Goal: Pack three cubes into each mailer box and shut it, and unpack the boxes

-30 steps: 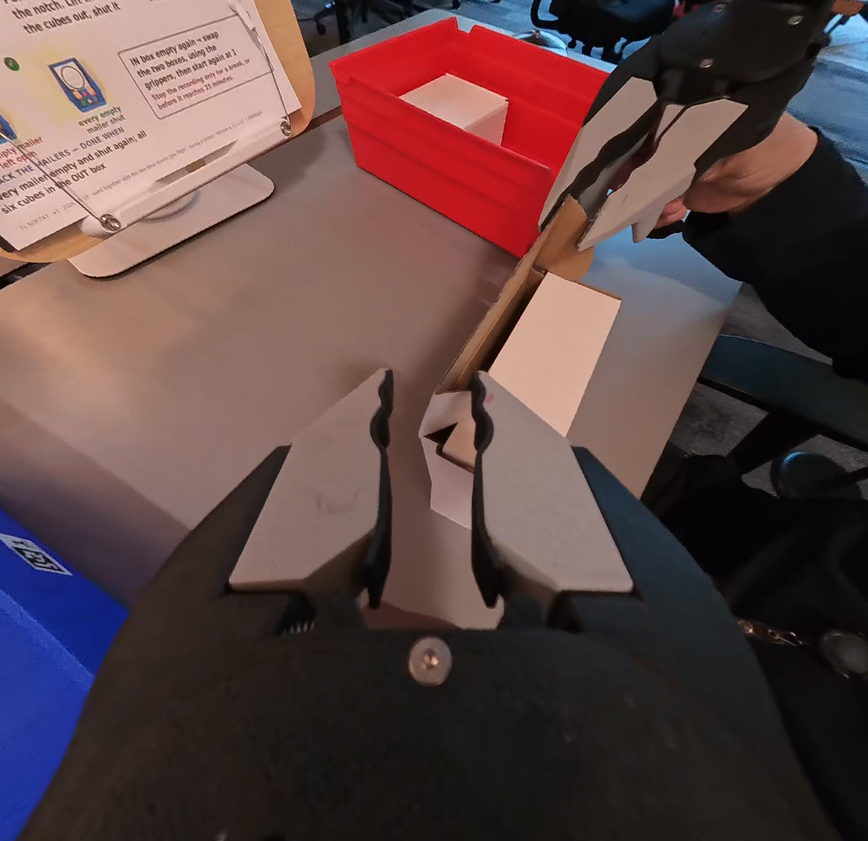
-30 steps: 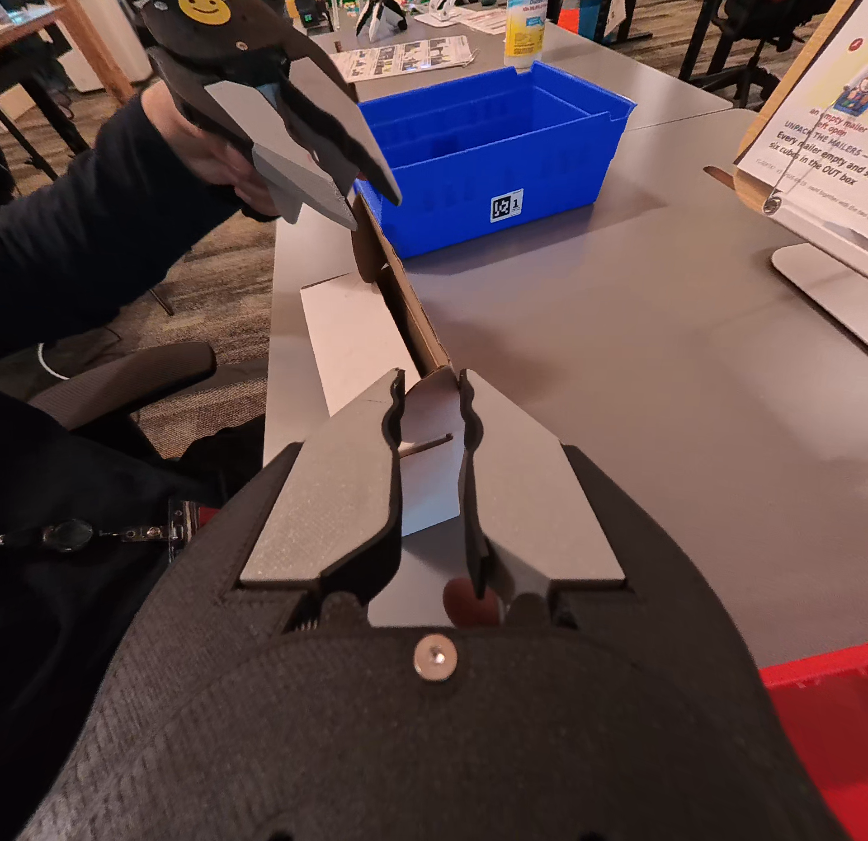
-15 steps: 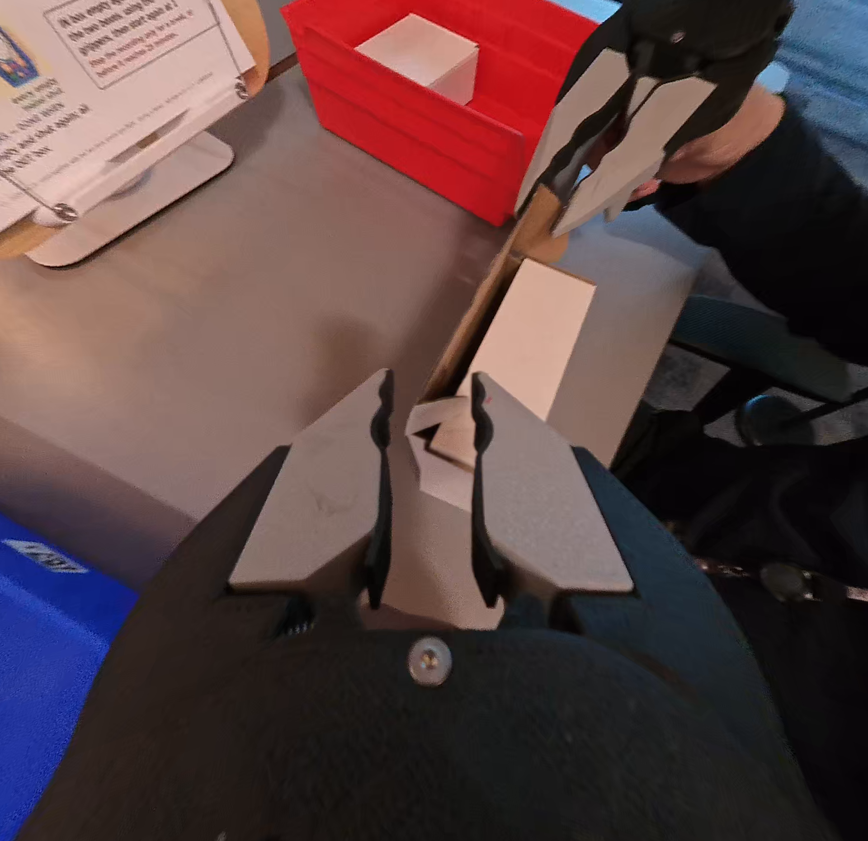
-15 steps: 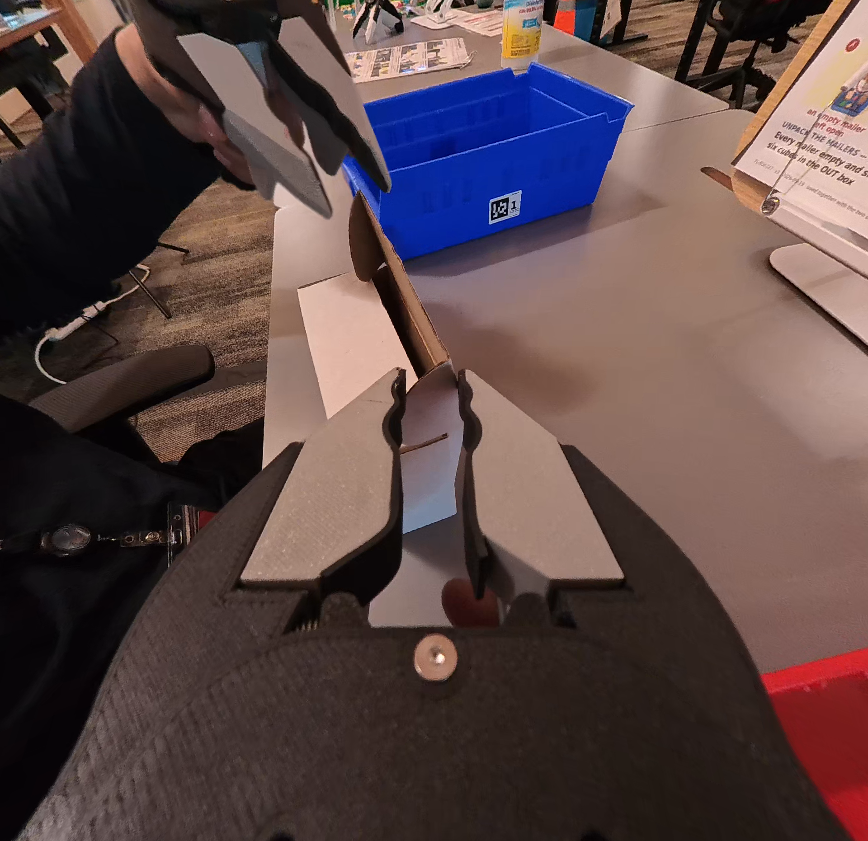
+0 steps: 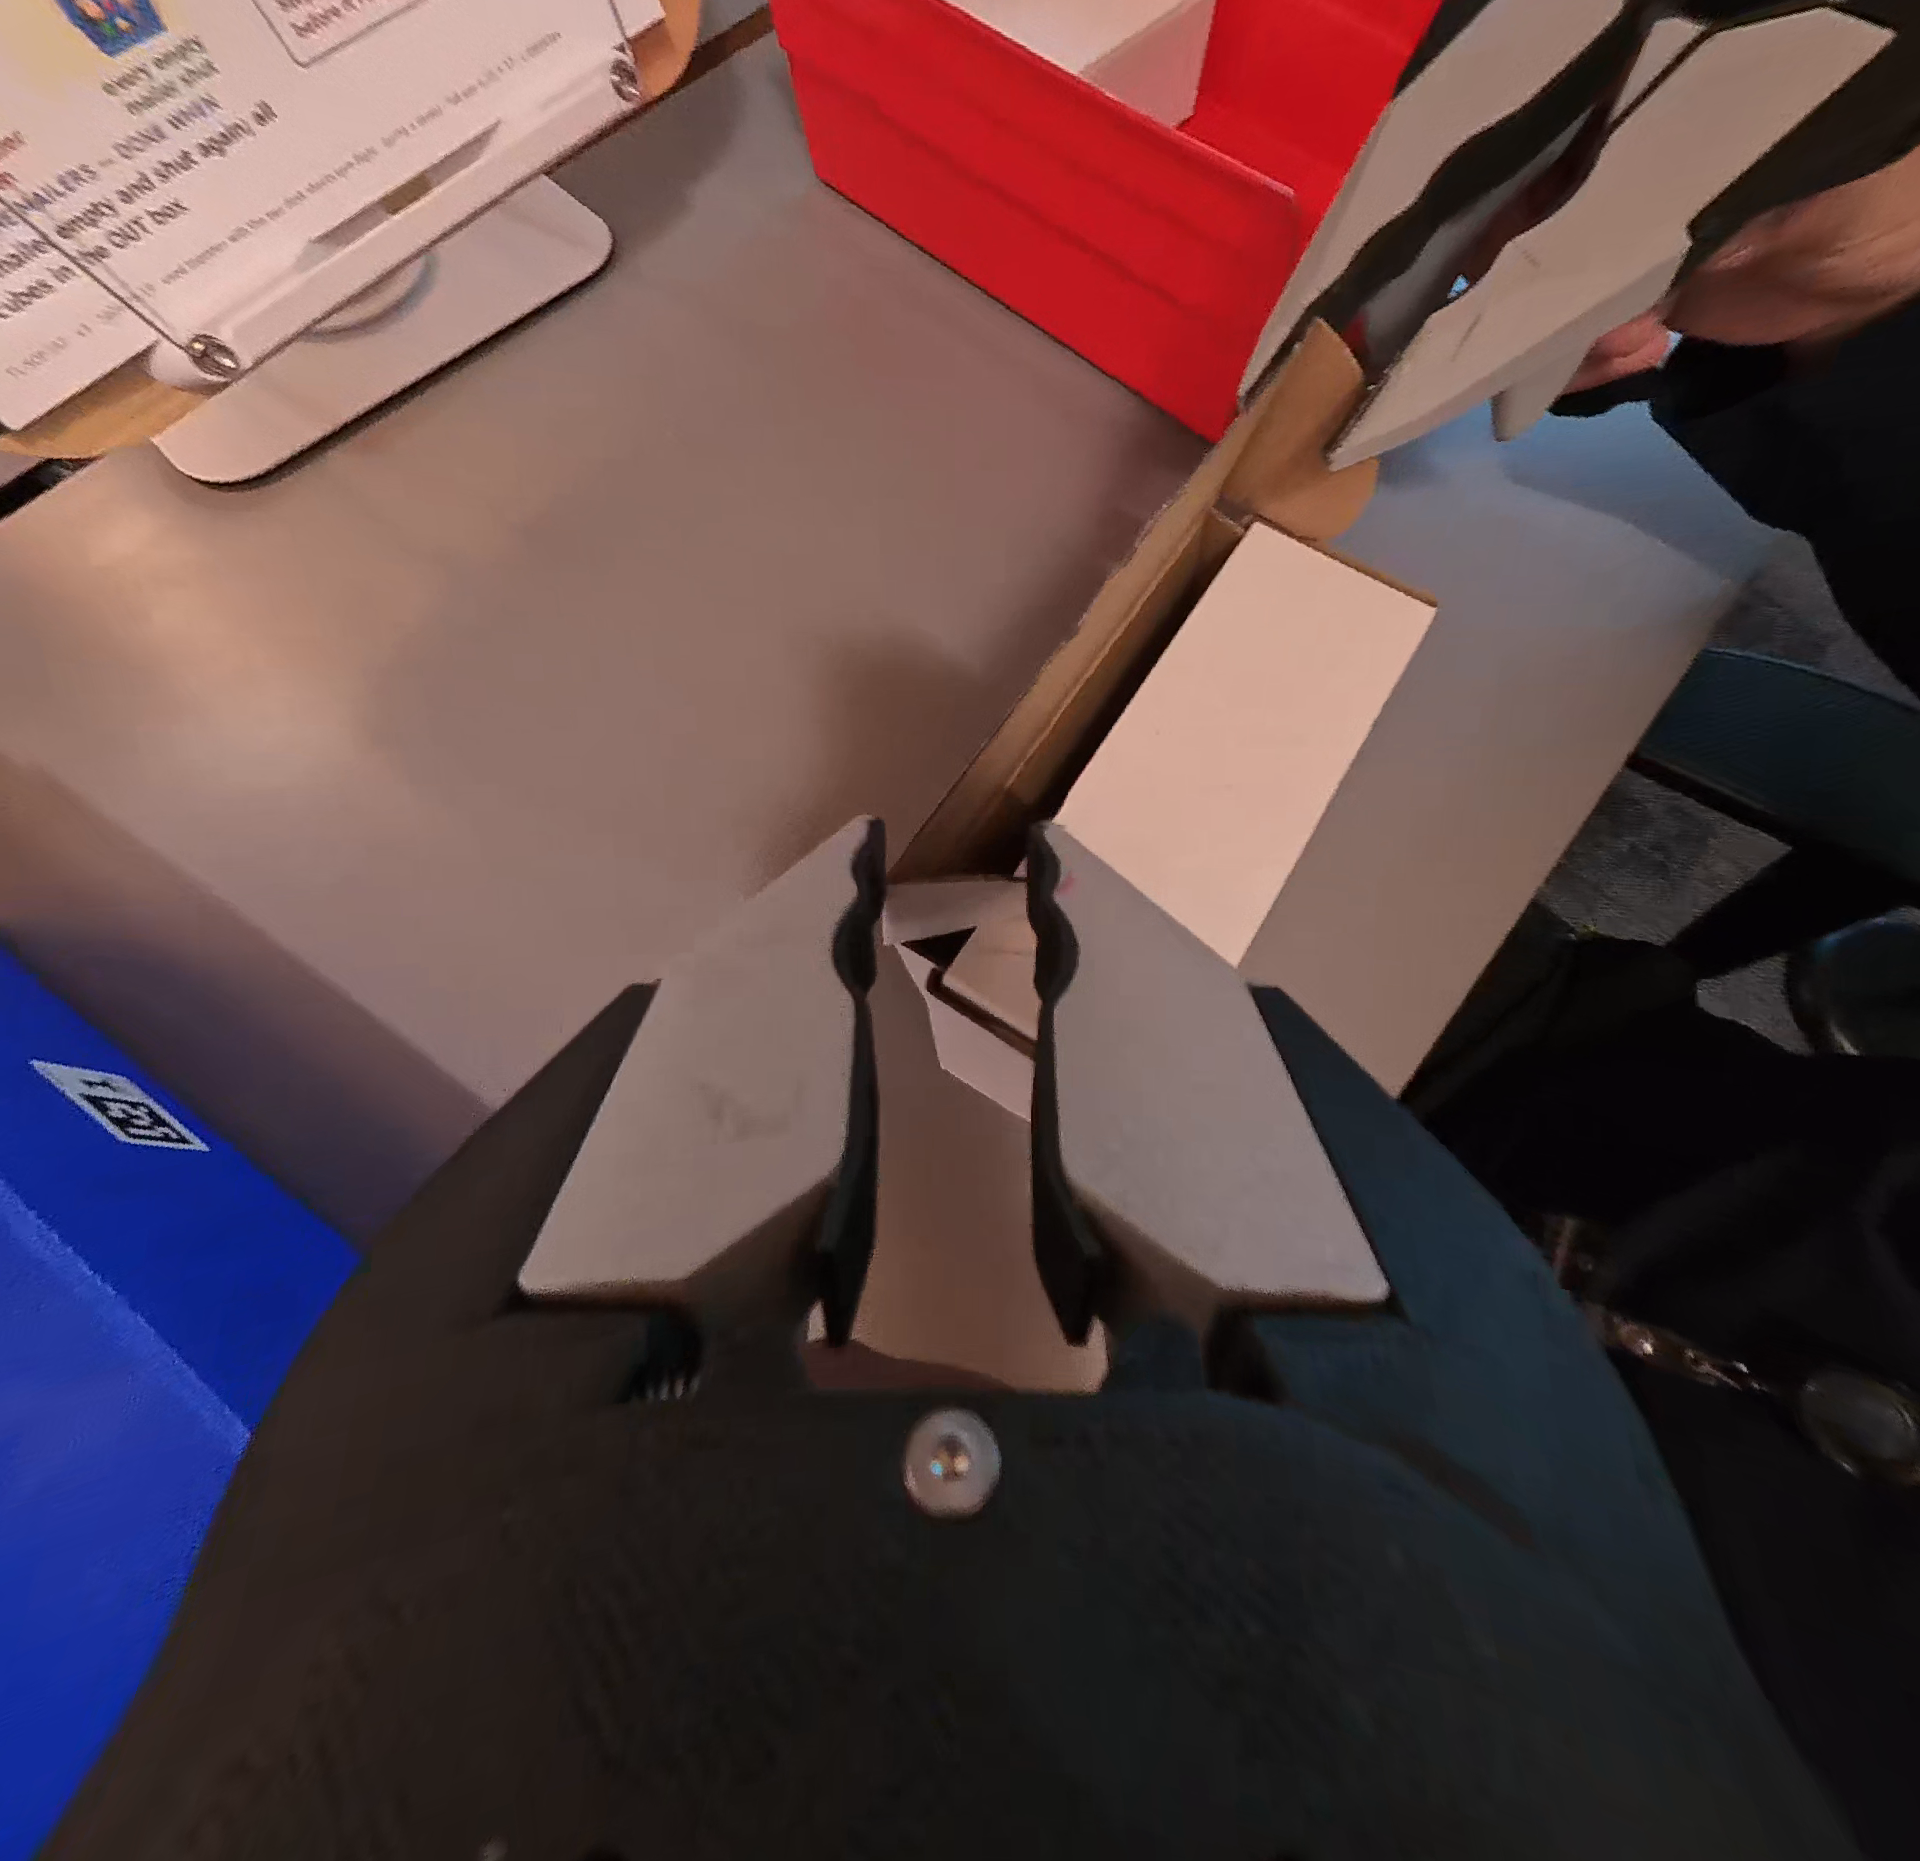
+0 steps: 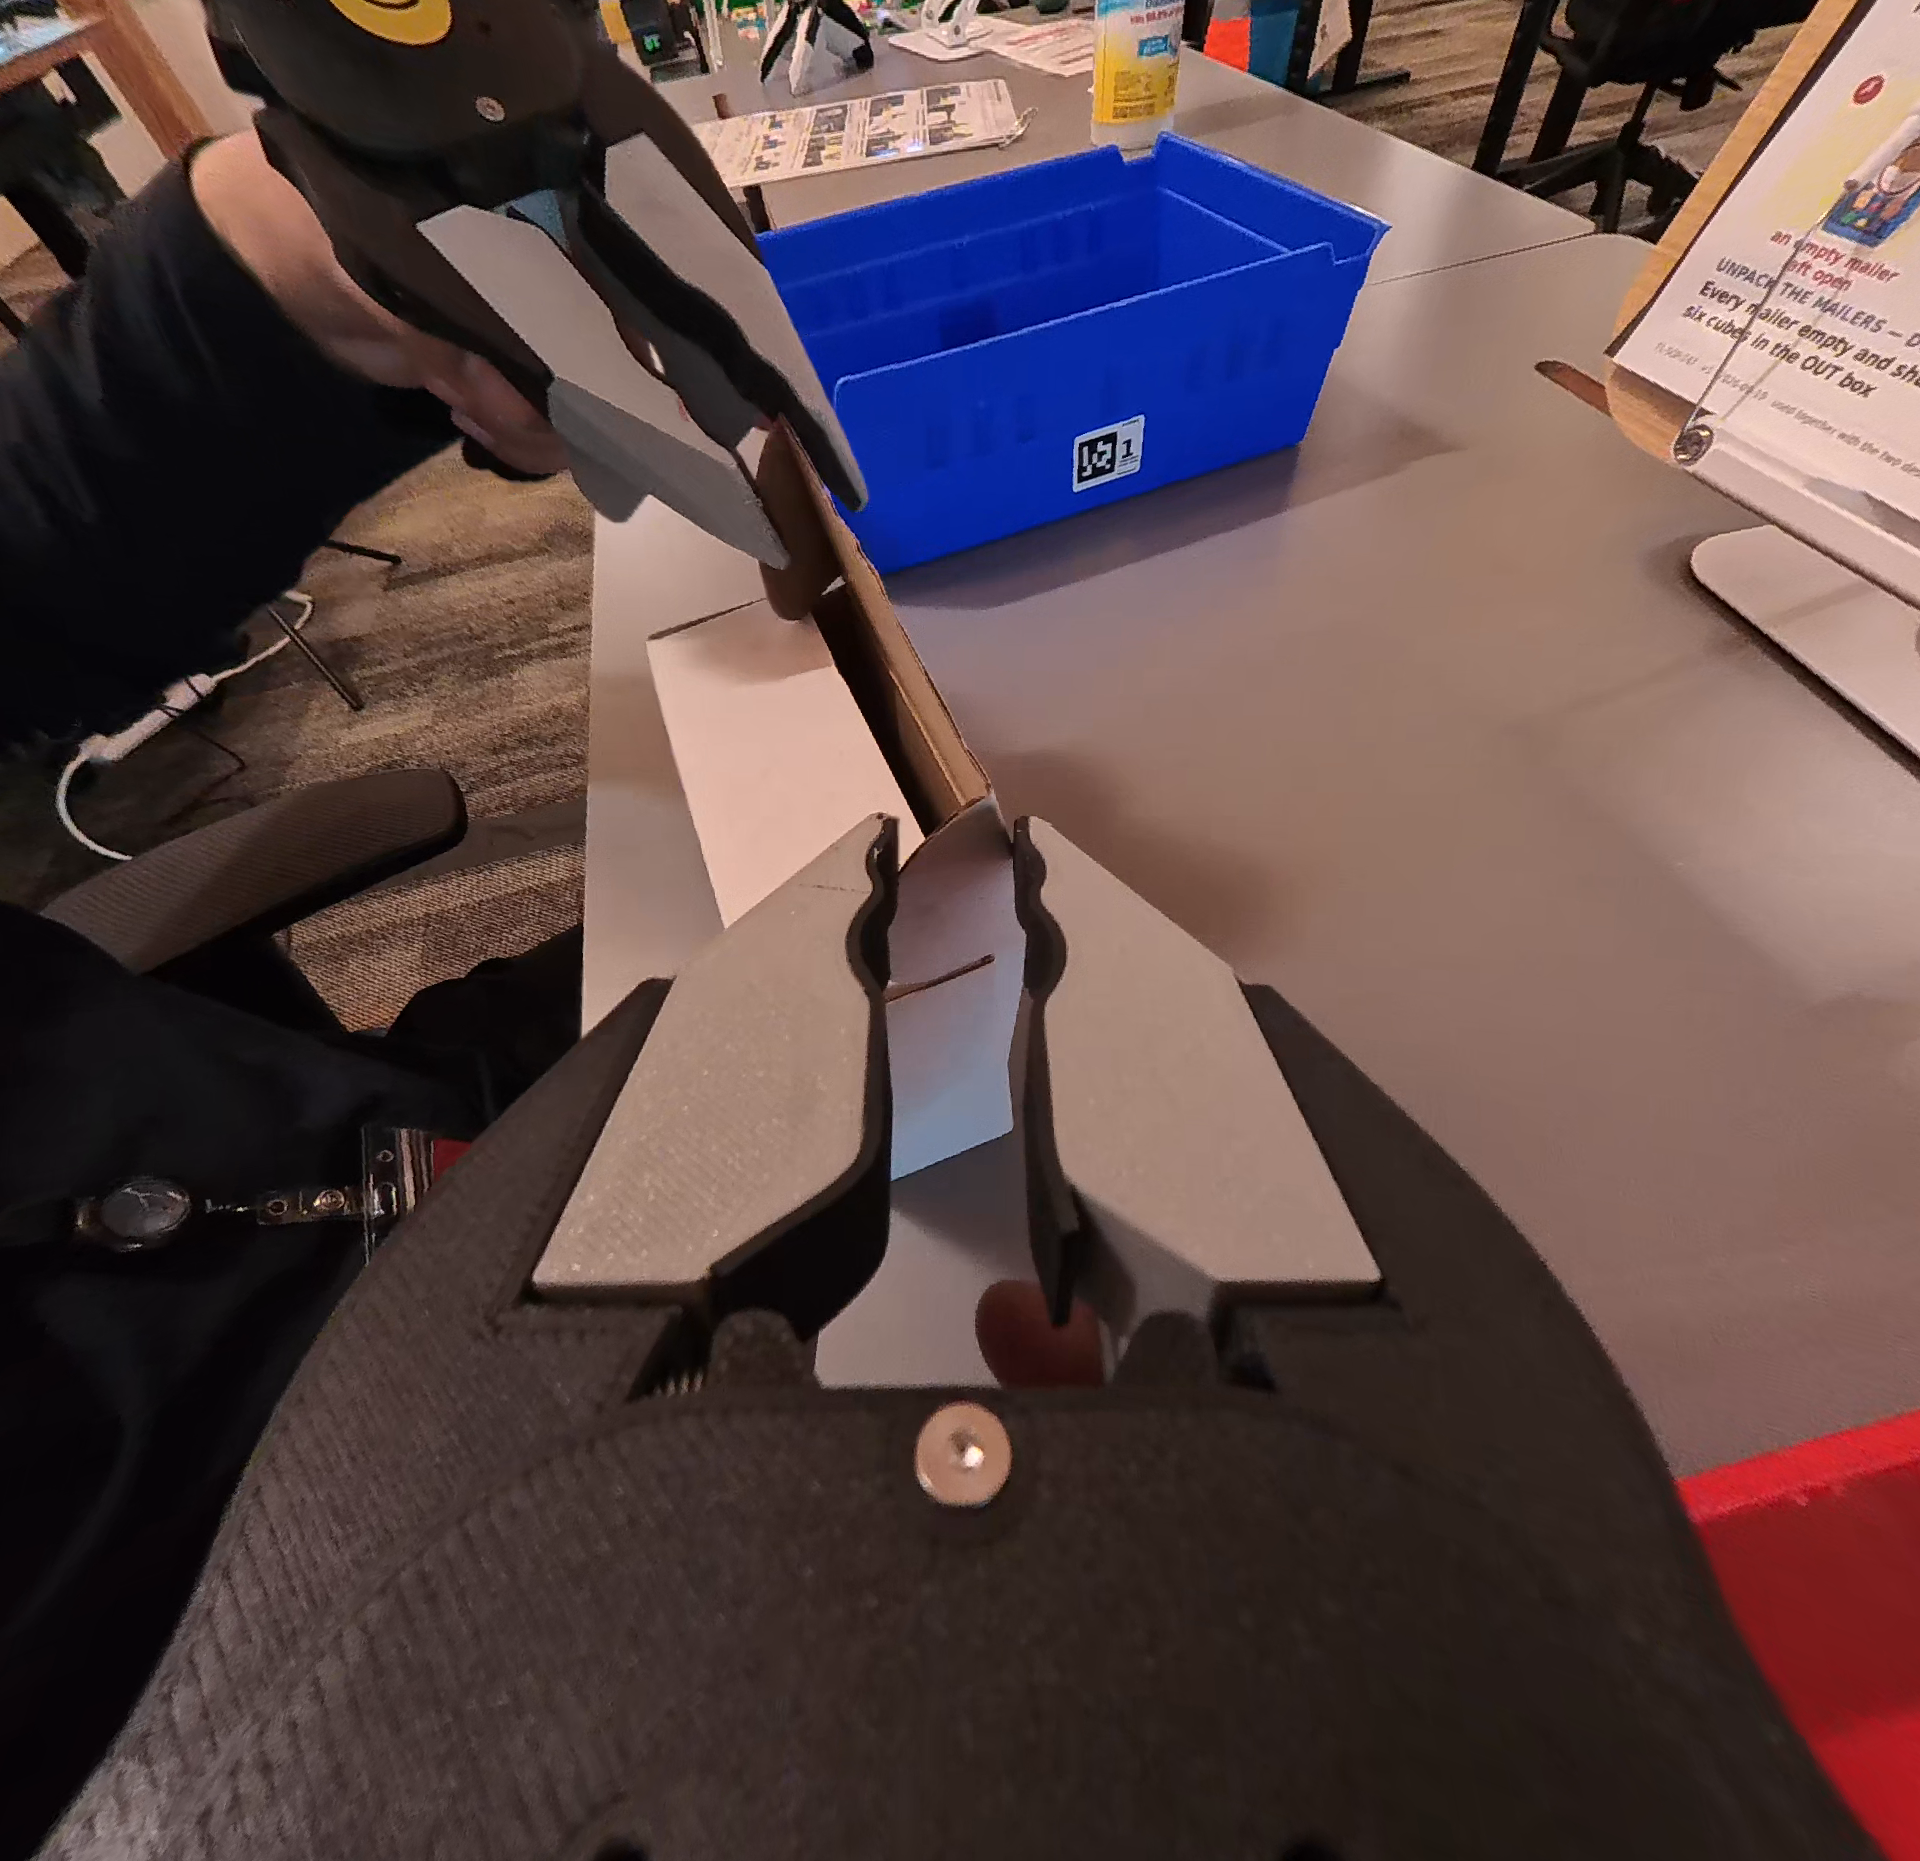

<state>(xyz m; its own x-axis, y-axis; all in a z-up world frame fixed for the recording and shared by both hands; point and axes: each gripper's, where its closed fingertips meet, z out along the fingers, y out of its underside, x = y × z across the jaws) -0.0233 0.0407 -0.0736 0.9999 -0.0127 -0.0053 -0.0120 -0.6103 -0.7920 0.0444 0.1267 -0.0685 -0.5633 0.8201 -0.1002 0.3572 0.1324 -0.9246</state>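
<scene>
A white mailer box (image 5: 1247,731) lies at the table's near edge, also in the right wrist view (image 6: 769,762). Its white top is down and a brown flap (image 5: 1081,689) stands up along the far side. My left gripper (image 5: 951,855) is slightly open, its fingers either side of one end of that flap; it also shows in the right wrist view (image 6: 810,523). My right gripper (image 6: 951,835) is slightly open around the other end, and shows in the left wrist view (image 5: 1309,419). No cubes are visible; the box's inside is hidden.
A red bin (image 5: 1039,201) holding another white mailer box (image 5: 1070,3) stands beyond the right gripper. A blue bin (image 6: 1039,357) stands beyond the left gripper. An instruction sheet on a stand (image 5: 312,149) is at the table's back. A chair (image 6: 260,855) is beside the table. The left gripper's tips are roughly 12 centimetres from the right gripper's.
My left gripper lifted off the flap's end half a second ago and has come back down over it. My right gripper and the box have barely moved.
</scene>
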